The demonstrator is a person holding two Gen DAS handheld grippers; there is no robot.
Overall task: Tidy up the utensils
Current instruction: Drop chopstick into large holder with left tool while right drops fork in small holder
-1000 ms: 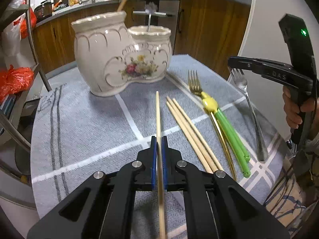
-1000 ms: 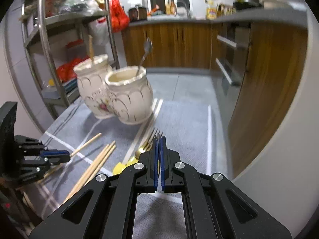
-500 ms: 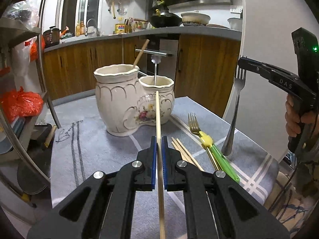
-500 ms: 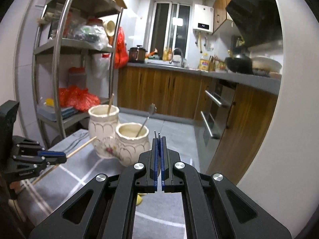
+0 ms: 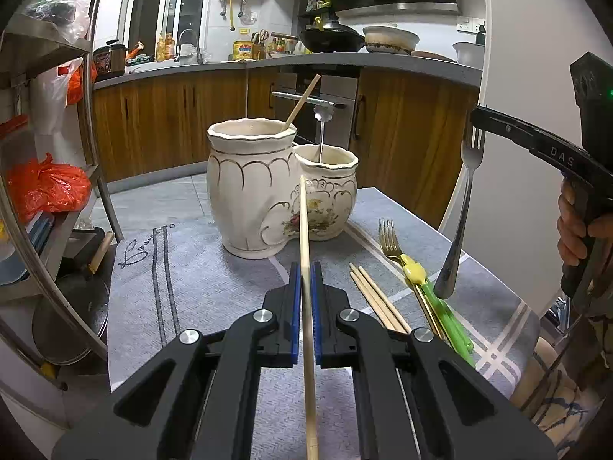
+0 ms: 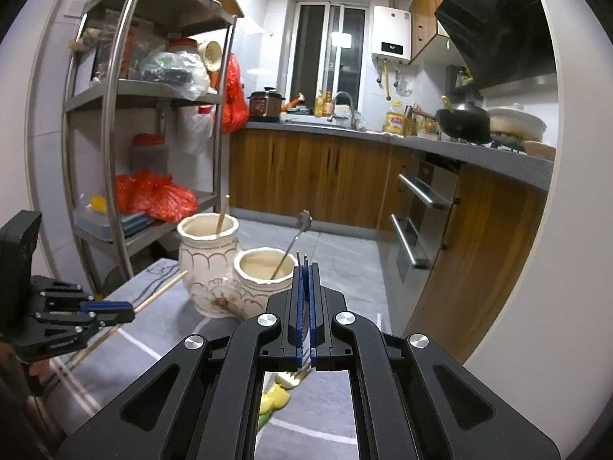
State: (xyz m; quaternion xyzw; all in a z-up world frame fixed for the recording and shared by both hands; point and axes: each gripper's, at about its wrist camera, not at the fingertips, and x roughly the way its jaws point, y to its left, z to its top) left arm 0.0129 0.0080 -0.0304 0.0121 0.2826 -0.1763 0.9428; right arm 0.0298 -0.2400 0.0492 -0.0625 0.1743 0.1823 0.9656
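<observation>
In the left wrist view my left gripper (image 5: 305, 268) is shut on a wooden chopstick (image 5: 304, 222) whose tip points at the cream ceramic double holder (image 5: 249, 191). The holder's tall pot has one chopstick (image 5: 302, 101) in it, and the low pot (image 5: 329, 195) a flower-ended spoon (image 5: 322, 130). At the right, my right gripper (image 5: 475, 117) is shut on a silver fork (image 5: 459, 222) by its tines, handle hanging down. In the right wrist view the right gripper (image 6: 305, 268) shows the fork tines (image 6: 302, 258) clamped between its pads, just short of the low pot (image 6: 260, 280). The left gripper (image 6: 130, 308) is at the left edge.
A few chopsticks (image 5: 377, 299) and a gold fork with a yellow and green handle (image 5: 417, 280) lie on the grey cloth (image 5: 184, 276). A steel shelf rack (image 6: 111, 153) stands left of the table. Wooden cabinets (image 6: 325, 180) are behind. A hand (image 5: 574, 226) grips the right handle.
Both grippers have risen and tipped up. The chopstick has come off the cloth, and the silver fork has gone from lying on the cloth to hanging from its tines.
</observation>
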